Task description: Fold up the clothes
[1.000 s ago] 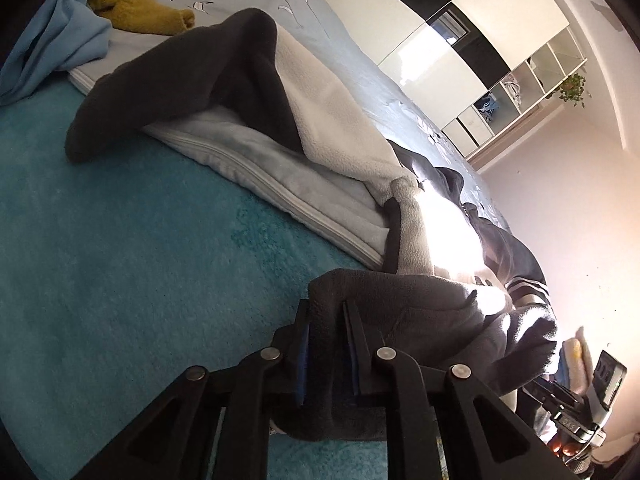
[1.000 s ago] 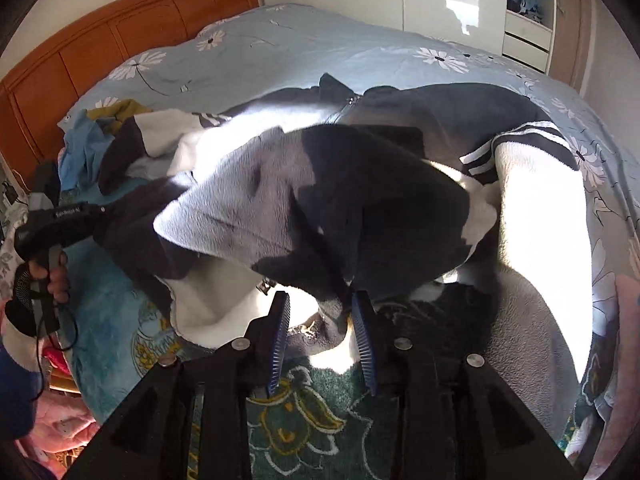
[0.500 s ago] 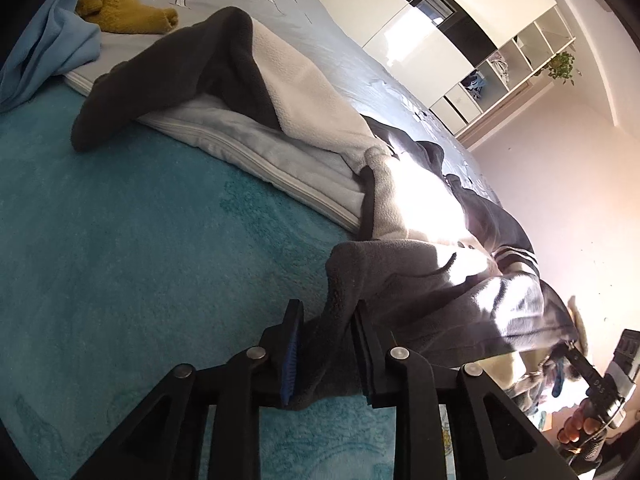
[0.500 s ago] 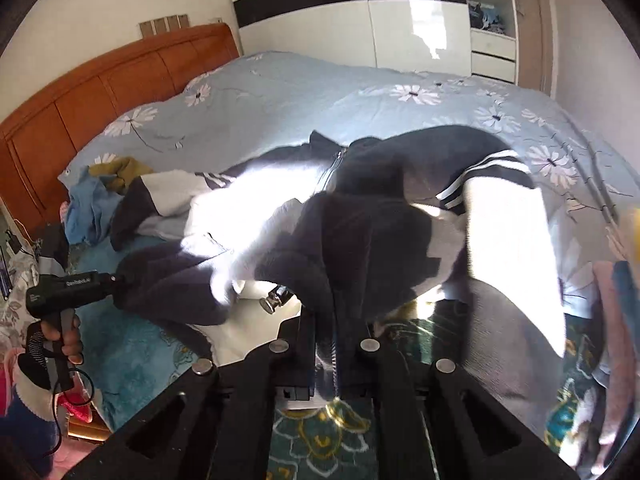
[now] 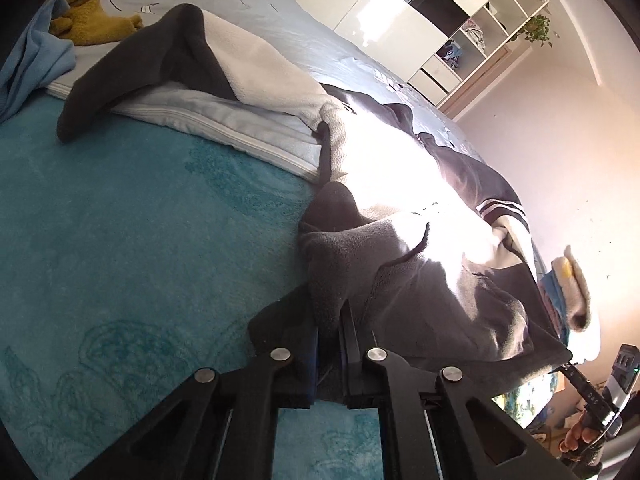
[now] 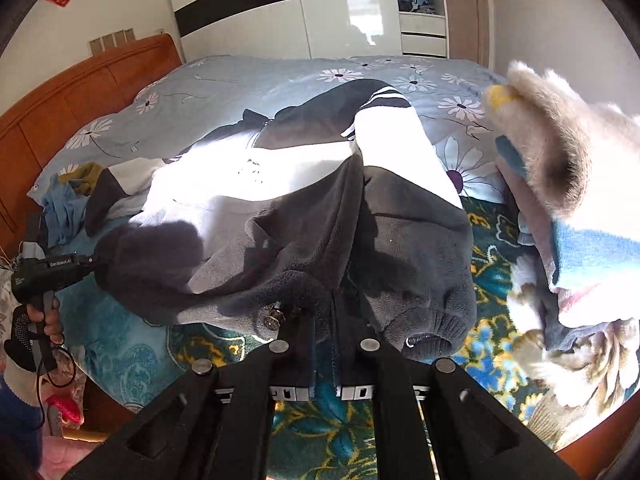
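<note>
Gripping the grey fleece jacket [image 6: 400, 248] at two points of its near hem, left gripper [image 5: 330, 344] and right gripper [image 6: 324, 332] are both clamping fabric, seemingly to carry that edge up over the body lying on the bed [image 6: 240, 80].

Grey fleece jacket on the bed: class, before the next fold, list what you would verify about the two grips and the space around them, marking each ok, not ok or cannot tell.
1. Left gripper pinches the grey fleece jacket hem: ok, fabric sits between shut jaws.
2. Right gripper pinches the hem: ok, jaws shut on fabric.
3. Hem taut between the grips: not ok, it sags in folds.
4. Far sleeve lies flat: not ok, it is bunched.
5. Pile of clothes clear of the jacket: cannot tell.
</note>
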`<state>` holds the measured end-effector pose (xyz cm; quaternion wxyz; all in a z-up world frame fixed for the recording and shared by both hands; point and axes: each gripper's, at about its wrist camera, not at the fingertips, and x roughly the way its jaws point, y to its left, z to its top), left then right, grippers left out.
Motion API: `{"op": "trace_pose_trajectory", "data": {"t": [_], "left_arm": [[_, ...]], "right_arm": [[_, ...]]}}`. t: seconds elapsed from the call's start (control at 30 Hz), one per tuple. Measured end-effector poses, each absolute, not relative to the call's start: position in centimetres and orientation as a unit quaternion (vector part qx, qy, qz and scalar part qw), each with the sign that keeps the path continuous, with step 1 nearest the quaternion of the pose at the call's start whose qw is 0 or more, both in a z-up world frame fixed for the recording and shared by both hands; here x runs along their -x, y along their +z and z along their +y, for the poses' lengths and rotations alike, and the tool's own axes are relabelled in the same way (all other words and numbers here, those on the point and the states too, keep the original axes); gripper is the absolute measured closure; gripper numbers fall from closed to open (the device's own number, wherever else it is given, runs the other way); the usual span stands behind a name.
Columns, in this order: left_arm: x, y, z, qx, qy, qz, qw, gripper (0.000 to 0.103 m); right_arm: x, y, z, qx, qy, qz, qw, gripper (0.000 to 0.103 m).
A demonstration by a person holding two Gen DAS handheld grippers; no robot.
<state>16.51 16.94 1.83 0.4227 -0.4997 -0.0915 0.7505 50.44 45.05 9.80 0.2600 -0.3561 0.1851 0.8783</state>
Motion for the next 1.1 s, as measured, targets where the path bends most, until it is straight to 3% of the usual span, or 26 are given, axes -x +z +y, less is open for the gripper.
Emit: {"op": "trace_pose_trajectory", "data": {"t": [0.1,0.27,0.37,0.53,0.63,0.73,0.77,0.83,0.9,0.97,1.1], "left_arm": [[-17.6,3.0,15.3,0.503,0.737,-0.113,0.437,0.095],[-20.4,2.3,15.1,0.478,0.760,-0.043,0.439,0.095],[-20.5,1.2,15.3,0.480,0.764,-0.037,0.429,0.095],[-20.1,1.7,15.1,0.468,0.768,-0.039,0.436,0.090],[-20.0,1.8,15.2,0.466,0.772,-0.034,0.430,0.075],[-19.6,2.4,14.7,0.460,0.777,-0.032,0.429,0.070],[-19.4,2.8,14.4,0.455,0.780,-0.034,0.429,0.064],[-18.0,3.8,14.2,0.443,0.794,-0.037,0.415,0.052],[-15.8,5.1,13.6,0.428,0.812,-0.053,0.393,0.048],[-12.6,6.2,12.8,0.414,0.822,-0.095,0.378,0.036],[-5.2,6.1,10.7,0.427,0.810,-0.229,0.331,0.034]], "right_arm": [[-51.6,10.8,44.9,0.340,0.882,0.185,0.270,0.097],[-54.1,9.6,45.4,0.349,0.867,0.199,0.294,0.100],[-55.2,7.2,46.4,0.367,0.849,0.233,0.300,0.100],[-55.2,7.6,46.6,0.346,0.864,0.238,0.278,0.100],[-53.9,7.8,46.8,0.342,0.871,0.235,0.265,0.100],[-52.1,7.7,47.1,0.345,0.873,0.223,0.262,0.097],[-51.5,7.8,47.2,0.346,0.874,0.218,0.262,0.095],[-50.3,8.1,47.6,0.342,0.876,0.209,0.267,0.074],[-49.1,8.5,47.8,0.341,0.882,0.199,0.257,0.067],[-47.8,8.6,47.5,0.345,0.888,0.181,0.244,0.067],[-45.8,8.7,47.5,0.353,0.893,0.147,0.239,0.064]]}}
